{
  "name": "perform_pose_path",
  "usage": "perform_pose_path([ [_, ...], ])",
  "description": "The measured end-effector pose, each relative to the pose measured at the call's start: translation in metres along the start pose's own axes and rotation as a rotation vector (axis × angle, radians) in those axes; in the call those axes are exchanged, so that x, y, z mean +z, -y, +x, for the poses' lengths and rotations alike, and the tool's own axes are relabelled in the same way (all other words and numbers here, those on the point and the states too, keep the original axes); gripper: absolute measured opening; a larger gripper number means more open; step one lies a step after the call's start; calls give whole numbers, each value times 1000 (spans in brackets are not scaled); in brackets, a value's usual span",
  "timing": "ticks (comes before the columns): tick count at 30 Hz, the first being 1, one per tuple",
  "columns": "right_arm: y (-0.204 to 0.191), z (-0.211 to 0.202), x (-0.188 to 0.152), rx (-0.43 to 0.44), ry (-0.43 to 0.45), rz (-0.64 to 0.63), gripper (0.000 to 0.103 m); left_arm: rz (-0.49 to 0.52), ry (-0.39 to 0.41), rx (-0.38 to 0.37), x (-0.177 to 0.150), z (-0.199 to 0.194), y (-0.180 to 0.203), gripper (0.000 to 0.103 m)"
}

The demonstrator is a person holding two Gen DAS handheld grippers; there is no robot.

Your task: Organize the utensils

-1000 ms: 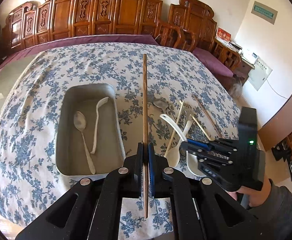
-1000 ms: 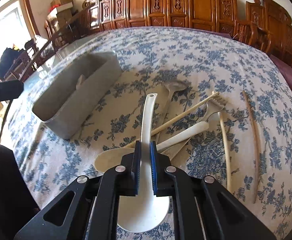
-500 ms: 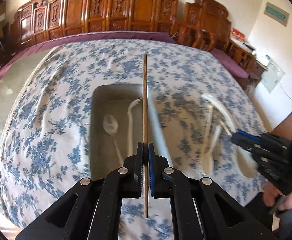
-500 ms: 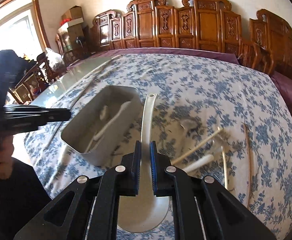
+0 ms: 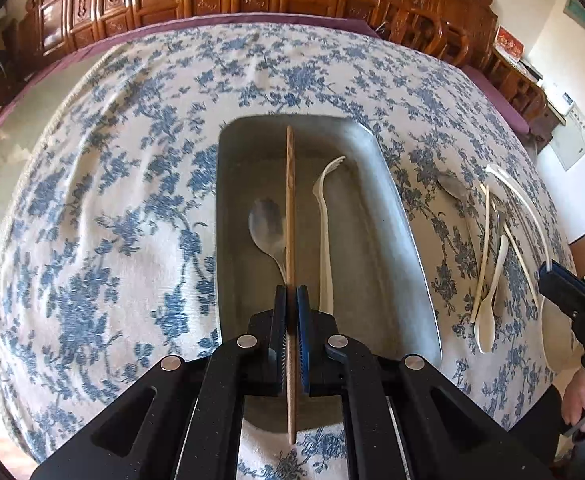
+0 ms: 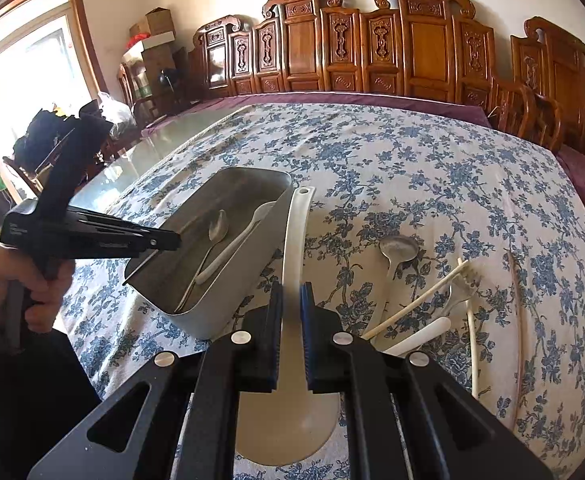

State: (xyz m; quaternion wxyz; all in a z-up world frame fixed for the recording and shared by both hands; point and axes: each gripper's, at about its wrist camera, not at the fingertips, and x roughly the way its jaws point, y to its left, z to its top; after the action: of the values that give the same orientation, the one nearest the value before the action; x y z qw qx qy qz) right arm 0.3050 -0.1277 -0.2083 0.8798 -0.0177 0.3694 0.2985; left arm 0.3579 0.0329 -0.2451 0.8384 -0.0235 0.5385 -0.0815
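Note:
My left gripper (image 5: 291, 300) is shut on a brown wooden chopstick (image 5: 290, 208) and holds it lengthwise over the grey metal tray (image 5: 408, 240). A metal spoon (image 5: 266, 226) and a white fork (image 5: 324, 220) lie in the tray. My right gripper (image 6: 291, 300) is shut on the handle of a white ladle (image 6: 294, 248) and holds it just right of the tray (image 6: 228, 312). The left gripper (image 6: 160, 240) shows at the tray's near end in the right wrist view.
Loose utensils lie on the blue floral tablecloth (image 5: 92, 200) right of the tray: a metal spoon (image 6: 396, 250), a white spoon (image 6: 420, 338), pale chopsticks (image 6: 416, 300), a fork (image 6: 458, 292) and a brown chopstick (image 6: 522, 320). Carved wooden chairs (image 6: 372, 48) line the table's far side.
My left gripper has moved left with the chopstick, from beside the tray to over it. My right gripper has lifted the ladle off the pile and brought it toward the tray.

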Motion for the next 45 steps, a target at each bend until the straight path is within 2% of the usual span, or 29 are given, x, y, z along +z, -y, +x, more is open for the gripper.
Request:
perform_pose_path([
  [7,-6,0,6,15,3,-2,11,-9,2,2,5,11,2,4],
  [10,-11,2,10,28,-1,4,11,10,18,27,5,9,5,4],
  [18,-30,15,26,42,-15,24,11,42,135,44,-9,-28,1,9],
  [19,-33,18,29,42,-17,27,11,42,160,49,-12,-35,-3,12],
  [24,-47,32,45,45,-34,30,11,4,243,62,-25,-57,-23,12],
  [28,-61,53,56,39,-64,19,11,-25,268,50,-28,-61,-41,12],
  [35,-84,102,66,17,-141,30,11,-32,288,105,-35,-63,-65,12],
  [41,-95,140,60,-14,-211,53,11,-52,301,106,-39,-67,-78,12],
  [45,-102,150,55,3,-236,68,11,-78,294,95,-39,-65,-85,12],
])
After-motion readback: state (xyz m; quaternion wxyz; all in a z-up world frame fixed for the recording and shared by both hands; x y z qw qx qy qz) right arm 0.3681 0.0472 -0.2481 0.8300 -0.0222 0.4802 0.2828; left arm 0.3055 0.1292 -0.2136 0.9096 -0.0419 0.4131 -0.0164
